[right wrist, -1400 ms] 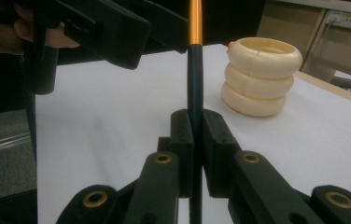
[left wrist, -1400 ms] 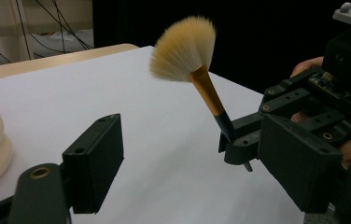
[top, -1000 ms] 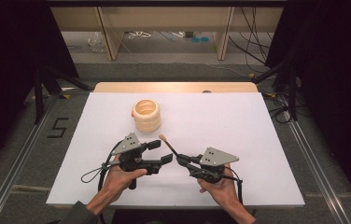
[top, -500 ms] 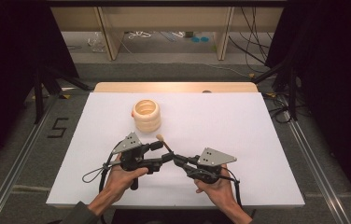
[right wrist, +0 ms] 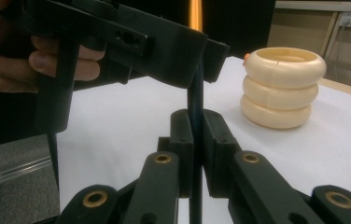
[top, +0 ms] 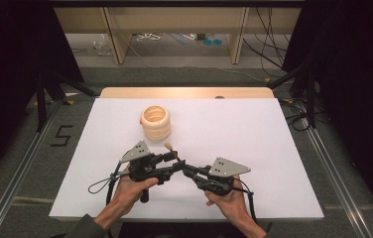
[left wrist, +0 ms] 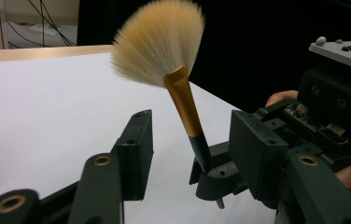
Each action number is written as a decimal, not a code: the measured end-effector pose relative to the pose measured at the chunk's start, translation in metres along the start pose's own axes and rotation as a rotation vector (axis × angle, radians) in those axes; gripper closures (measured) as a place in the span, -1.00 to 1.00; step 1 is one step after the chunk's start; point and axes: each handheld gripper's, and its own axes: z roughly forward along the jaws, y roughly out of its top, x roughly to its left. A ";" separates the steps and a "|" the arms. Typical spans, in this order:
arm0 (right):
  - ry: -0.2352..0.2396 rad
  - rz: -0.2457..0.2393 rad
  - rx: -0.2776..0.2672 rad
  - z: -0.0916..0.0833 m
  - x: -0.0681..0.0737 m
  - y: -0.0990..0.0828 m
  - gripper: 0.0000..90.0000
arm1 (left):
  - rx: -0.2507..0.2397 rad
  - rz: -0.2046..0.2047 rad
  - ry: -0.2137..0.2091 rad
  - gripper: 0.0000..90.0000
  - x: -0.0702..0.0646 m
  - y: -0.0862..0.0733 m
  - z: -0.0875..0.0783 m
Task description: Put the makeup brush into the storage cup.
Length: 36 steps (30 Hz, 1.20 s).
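High view first: both my hands sit at the near edge of the white table [top: 274, 148], with the brush [top: 169, 147] raised between my two grippers and the ringed cream holder [top: 155, 122] standing well apart, farther up the table. My right gripper [top: 187, 168] is clamped tight on the brush's dark lower handle; the right gripper view shows its pads [right wrist: 183, 135] pressed on the thin stem [right wrist: 195, 107]. My left gripper [top: 172, 159] has its jaws about half wide, one on each side of the gold ferrule [left wrist: 183, 100] in the left gripper view, and they do not touch it yet.

So I judge the brush is picked up and a hand-over is under way; my left hand's grip is not yet made, and carrying the brush to the holder is still left.

Against the earlier high frames, both hands sit in the same place, but my left jaws have just been closing around the brush, whose fanned bristles [left wrist: 157, 42] stand upright.
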 end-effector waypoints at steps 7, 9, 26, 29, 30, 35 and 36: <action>0.009 0.004 -0.010 0.001 0.002 0.000 0.88 | -0.003 0.019 -0.033 0.27 0.001 0.000 0.000; 0.011 0.002 -0.010 0.001 0.002 0.000 0.88 | 0.000 0.013 -0.035 0.31 0.001 -0.001 0.001; 0.014 0.005 -0.011 0.000 0.002 0.001 0.88 | -0.008 -0.006 -0.036 0.58 0.000 -0.002 0.000; 0.015 0.014 -0.015 0.001 0.004 0.001 0.88 | -0.009 0.003 -0.047 0.60 0.000 -0.002 0.000; 0.020 0.020 -0.013 0.001 0.005 0.001 0.88 | -0.010 0.012 -0.054 0.62 0.001 -0.002 0.000; 0.009 0.015 -0.020 0.000 0.004 0.001 0.88 | -0.011 0.008 -0.064 0.71 0.001 -0.002 0.000; 0.009 0.012 -0.021 0.001 0.004 0.001 0.87 | -0.014 0.002 -0.071 0.72 0.002 -0.002 0.000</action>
